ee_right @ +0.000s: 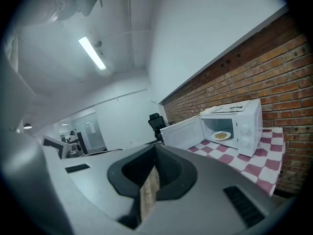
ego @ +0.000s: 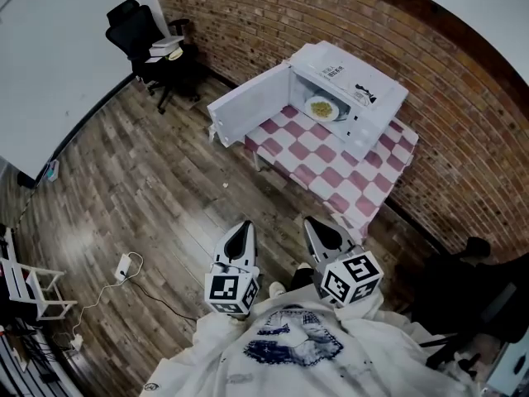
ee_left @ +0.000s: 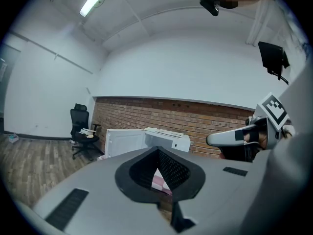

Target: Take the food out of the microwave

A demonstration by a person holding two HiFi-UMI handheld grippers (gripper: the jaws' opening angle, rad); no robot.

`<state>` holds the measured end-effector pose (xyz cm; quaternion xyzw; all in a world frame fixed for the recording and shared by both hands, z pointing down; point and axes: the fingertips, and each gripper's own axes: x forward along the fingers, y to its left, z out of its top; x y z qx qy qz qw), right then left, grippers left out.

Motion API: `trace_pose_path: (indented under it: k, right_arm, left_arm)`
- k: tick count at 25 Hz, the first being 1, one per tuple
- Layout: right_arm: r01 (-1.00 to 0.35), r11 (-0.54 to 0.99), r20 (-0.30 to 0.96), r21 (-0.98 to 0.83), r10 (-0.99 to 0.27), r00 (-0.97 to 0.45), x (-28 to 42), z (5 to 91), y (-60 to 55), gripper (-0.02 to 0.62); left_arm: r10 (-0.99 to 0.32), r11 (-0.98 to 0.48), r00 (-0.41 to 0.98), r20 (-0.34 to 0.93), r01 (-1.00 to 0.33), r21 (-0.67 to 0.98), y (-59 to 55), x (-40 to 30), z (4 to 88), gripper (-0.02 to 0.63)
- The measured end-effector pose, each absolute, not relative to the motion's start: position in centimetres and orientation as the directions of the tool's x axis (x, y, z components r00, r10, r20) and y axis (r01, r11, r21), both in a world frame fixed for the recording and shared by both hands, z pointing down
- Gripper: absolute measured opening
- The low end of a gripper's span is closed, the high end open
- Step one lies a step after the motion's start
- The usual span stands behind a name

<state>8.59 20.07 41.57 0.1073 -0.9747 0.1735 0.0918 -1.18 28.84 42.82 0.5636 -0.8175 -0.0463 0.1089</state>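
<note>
Brick wall (ego: 273,23) behind; checked worktop (ego: 347,182) carries the microwave (ego: 368,98), door (ego: 248,106) swung open, plate of food (ego: 321,107) inside. Our left tool (ego: 243,231) and right tool (ego: 318,231) are both closed, empty, well apart from it. Risks we judge: clipping the door on approach; tipping the plate with a one-edge grip.

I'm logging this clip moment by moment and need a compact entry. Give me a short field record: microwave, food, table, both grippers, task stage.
microwave: white, on the table, door swung wide open
food: yellowish, on a white plate inside the microwave
table: pink-and-white checked cloth, against the brick wall
left gripper: shut, empty, well short of the microwave
right gripper: shut, empty, beside the left gripper
task stage: food not yet taken out
</note>
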Motion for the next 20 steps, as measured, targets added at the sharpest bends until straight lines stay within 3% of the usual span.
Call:
trace_pose_path:
  k: [20]
  right_arm:
    - [-0.297,0.89,0.237,-0.345,-0.224,-0.945,0.9,43.6,11.3,0.014]
  left_arm:
    - [-0.952,0.282,-0.247,0.182,-0.938,0.2,19.6,-7.9,44.8,0.008]
